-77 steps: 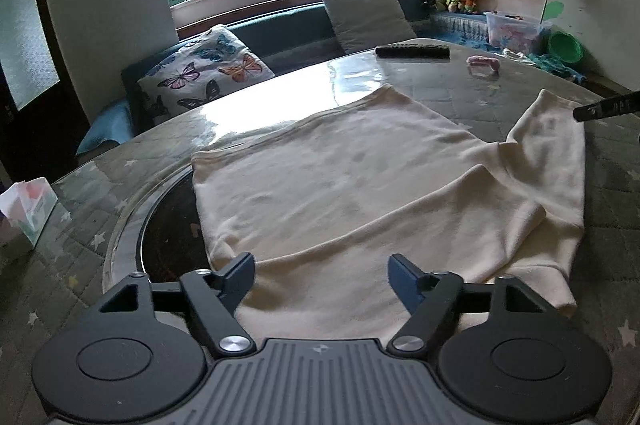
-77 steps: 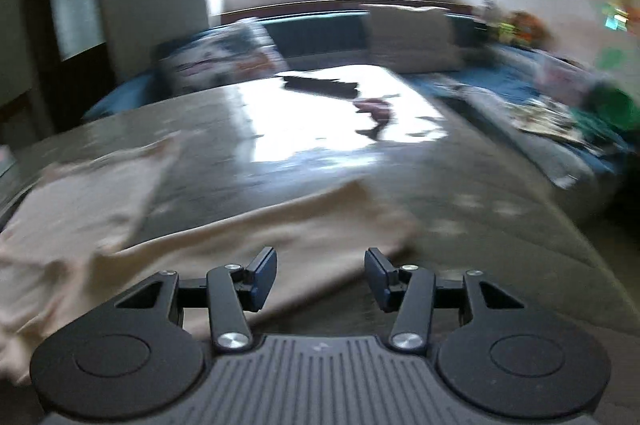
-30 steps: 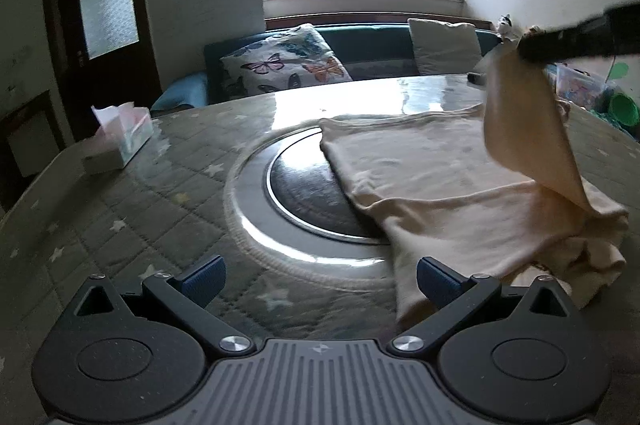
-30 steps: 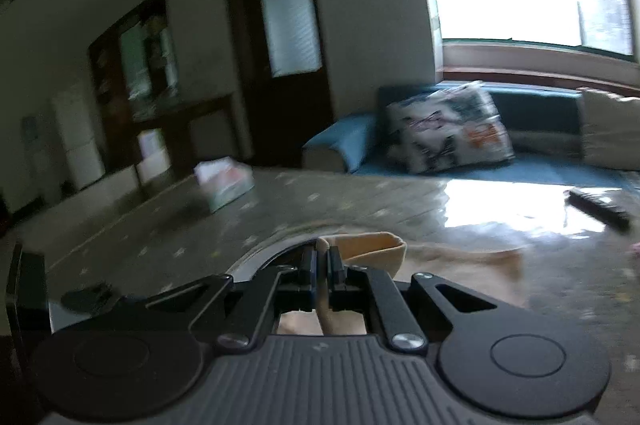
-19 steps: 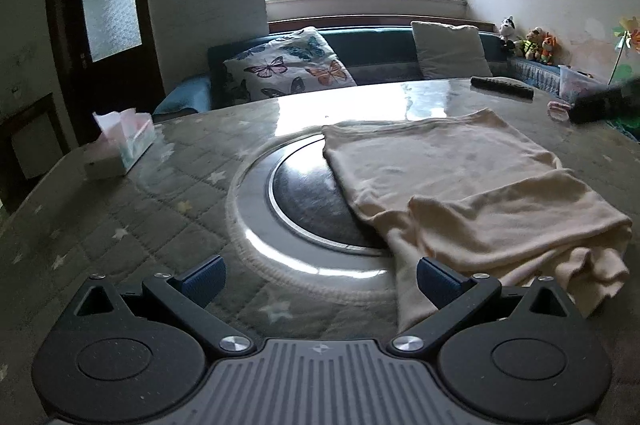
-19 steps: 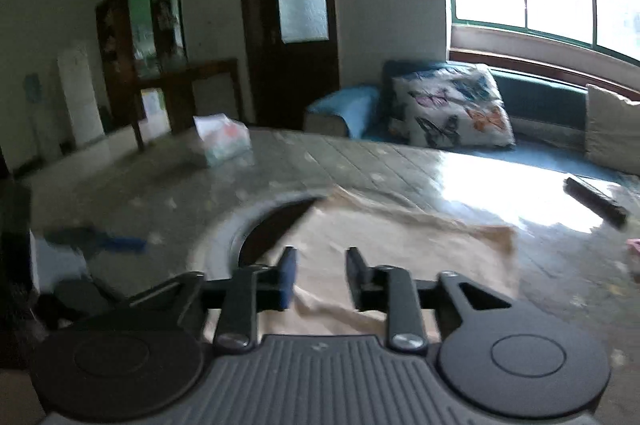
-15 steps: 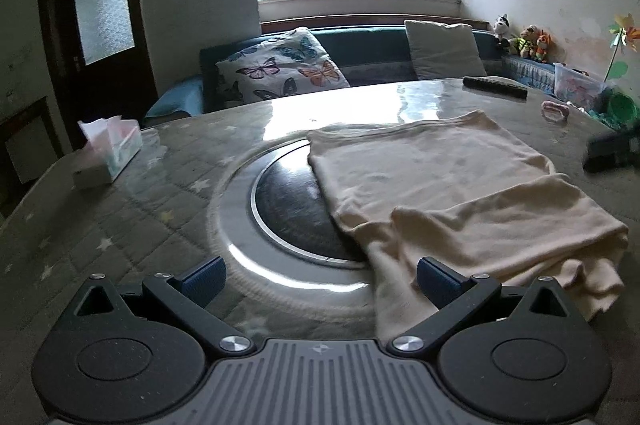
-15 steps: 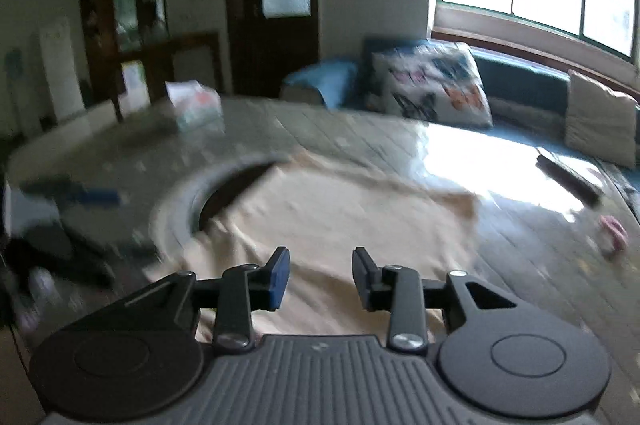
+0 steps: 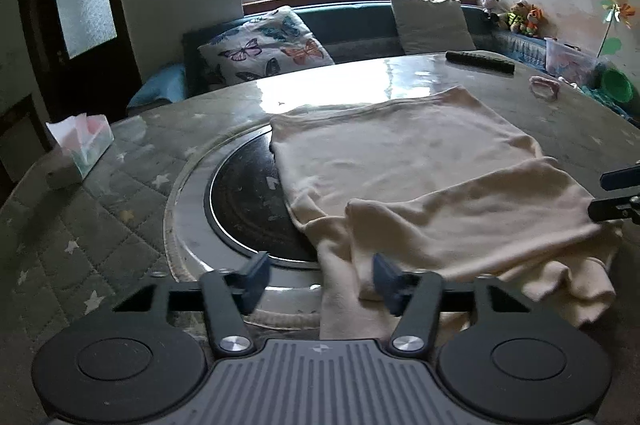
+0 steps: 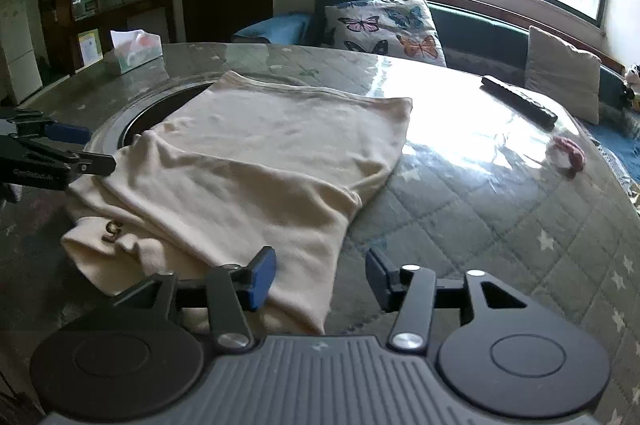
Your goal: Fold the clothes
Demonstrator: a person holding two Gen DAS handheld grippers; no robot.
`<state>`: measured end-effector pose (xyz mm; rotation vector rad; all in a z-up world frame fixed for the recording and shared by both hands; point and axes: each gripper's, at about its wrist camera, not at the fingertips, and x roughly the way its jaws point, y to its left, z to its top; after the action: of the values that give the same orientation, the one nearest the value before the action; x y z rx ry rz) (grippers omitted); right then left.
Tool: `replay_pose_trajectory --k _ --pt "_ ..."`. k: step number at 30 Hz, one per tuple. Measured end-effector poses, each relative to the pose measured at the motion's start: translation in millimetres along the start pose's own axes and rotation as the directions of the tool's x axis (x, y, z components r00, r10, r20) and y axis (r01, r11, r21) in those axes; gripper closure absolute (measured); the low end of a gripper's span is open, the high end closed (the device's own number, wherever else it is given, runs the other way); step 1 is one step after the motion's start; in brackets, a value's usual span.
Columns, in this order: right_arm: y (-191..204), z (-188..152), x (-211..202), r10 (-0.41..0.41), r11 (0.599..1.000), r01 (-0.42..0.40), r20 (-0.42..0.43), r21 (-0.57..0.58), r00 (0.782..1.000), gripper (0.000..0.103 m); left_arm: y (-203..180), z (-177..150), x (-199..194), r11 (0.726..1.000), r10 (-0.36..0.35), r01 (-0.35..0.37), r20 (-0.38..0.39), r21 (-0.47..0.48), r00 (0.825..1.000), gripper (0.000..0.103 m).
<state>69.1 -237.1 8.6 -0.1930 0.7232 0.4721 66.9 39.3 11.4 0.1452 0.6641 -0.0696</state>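
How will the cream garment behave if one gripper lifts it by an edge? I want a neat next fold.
The cream garment probably drapes limply: its layers already sag and wrinkle. It looks light. The folded-over flap may slide off, since it lies loose.

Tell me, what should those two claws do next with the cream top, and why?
Probably lower and close both on the near edge. The left gripper and right gripper are open, holding nothing, at the near corners of the cream top, which lies only partly folded, its near end bunched.
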Motion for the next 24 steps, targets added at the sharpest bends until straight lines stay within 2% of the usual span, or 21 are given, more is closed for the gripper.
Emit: replay_pose_trajectory --k 1,2,3,5,11,17,20,24 --pt "-2 -1 -1 0.001 1.0 -0.001 0.001 0.009 1.0 0.051 -2 0 -2 1.0 0.001 -0.001 0.008 0.008 1.0 0.054" --pt "-4 -3 -2 0.001 1.0 -0.001 0.002 0.017 1.0 0.051 -3 0 -3 1.0 -0.005 0.005 0.013 0.017 1.0 0.064" --pt "-7 -4 -2 0.002 1.0 -0.002 0.002 0.025 1.0 0.051 -5 0 -4 1.0 -0.011 0.011 0.017 0.026 1.0 0.069" --pt "-10 -8 0 -0.004 1.0 0.004 -0.008 0.031 1.0 0.05 -7 -1 -5 0.999 -0.035 0.035 0.018 0.041 0.999 0.076" --pt "-16 -9 -3 -0.018 0.999 0.018 -0.003 0.035 1.0 0.047 -15 -2 -11 0.995 -0.078 0.076 0.019 0.068 0.997 0.076" --pt "-16 -5 -2 -0.018 0.999 0.018 0.009 0.028 1.0 0.047 -12 -1 -10 0.992 -0.117 0.117 -0.007 0.041 0.993 0.077" --pt "-14 -6 0 -0.013 1.0 0.013 0.004 0.027 1.0 0.047 -7 1 -14 0.991 -0.136 0.137 -0.01 0.009 0.991 0.097" --pt "-14 -6 2 -0.011 1.0 0.011 0.002 0.029 1.0 0.047 0 4 -20 0.986 -0.163 0.162 -0.013 -0.034 0.987 0.1"
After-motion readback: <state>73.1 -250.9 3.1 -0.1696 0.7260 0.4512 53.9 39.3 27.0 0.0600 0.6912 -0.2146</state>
